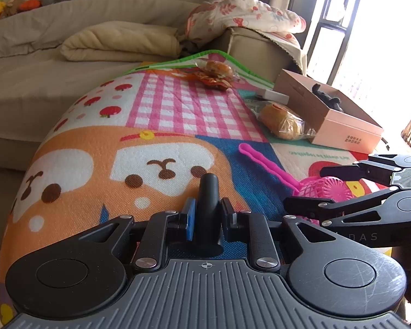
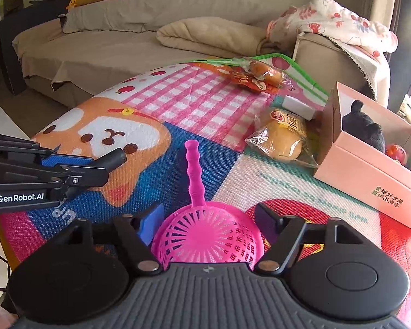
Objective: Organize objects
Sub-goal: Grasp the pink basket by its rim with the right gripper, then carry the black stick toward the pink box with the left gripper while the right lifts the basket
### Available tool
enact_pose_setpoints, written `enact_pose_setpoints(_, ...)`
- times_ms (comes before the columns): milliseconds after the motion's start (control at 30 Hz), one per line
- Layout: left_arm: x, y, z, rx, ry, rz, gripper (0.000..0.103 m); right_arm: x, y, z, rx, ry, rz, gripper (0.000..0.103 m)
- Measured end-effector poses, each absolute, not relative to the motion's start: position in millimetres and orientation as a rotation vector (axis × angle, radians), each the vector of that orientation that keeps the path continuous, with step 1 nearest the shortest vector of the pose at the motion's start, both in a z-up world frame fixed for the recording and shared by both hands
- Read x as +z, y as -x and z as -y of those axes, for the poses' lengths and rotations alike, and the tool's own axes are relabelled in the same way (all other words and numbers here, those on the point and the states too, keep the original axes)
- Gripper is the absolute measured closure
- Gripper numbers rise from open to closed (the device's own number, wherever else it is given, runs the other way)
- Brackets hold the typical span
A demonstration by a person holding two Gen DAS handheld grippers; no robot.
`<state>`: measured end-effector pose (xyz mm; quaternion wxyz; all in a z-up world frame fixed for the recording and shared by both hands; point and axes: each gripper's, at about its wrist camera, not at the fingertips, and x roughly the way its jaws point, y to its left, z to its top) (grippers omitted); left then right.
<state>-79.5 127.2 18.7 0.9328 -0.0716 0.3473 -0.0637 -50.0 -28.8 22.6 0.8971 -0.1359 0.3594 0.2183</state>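
Cartoon-print play mat [image 2: 178, 115] covers the work surface. Left gripper [image 1: 207, 213] is clamped on a black cylinder [image 1: 208, 192]. Right gripper [image 2: 209, 219] stands partly open astride the pink strainer [image 2: 205, 235]; contact unclear. Beyond: wrapped bun [image 2: 285, 139], pink box [image 2: 370, 175], then beige sofa [image 2: 123, 44].

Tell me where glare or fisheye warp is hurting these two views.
Left wrist view: window blown out white at right, washing the pink box; mat bulges, sofa soft. Right wrist view: evenly lit, pink strainer sharp, edges curved.
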Motion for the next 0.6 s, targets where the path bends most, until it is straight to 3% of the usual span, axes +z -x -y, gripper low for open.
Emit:
enact_pose_setpoints(67,18.9,79.8,-125.6,-0.129,0.136,-0.709,0.08,26.6,57.8,30.7,0.444,0.302,-0.723,0.038)
enact_pose_setpoints(200,20.2,81.3,-120.5,-0.132,0.109,-0.708,0.081,43.9,76.0,48.3,0.439,0.279,-0.688,0.039)
enact_pose_setpoints(233,20.9,82.1,-118.8,-0.143,0.105,-0.709,0.081,49.5,81.6,54.9,0.437,0.268,-0.679,0.055)
enact_pose_setpoints(300,23.0,83.4,-114.5,-0.183,0.106,-0.713,0.081,60.4,92.0,69.4,0.422,0.242,-0.668,0.054)
enact_pose_setpoints(367,27.4,83.0,-105.6,-0.221,0.089,-0.713,0.081,68.3,101.8,84.1,0.406,0.232,-0.645,0.079)
enact_pose_setpoints(533,42.4,73.7,-77.2,-0.278,0.049,-0.698,0.081,66.8,110.0,123.1,0.339,0.189,-0.633,0.079)
enact_pose_setpoints(600,47.6,73.6,-67.8,-0.292,0.04,-0.688,0.081,61.7,114.4,137.4,0.351,0.169,-0.655,0.072)
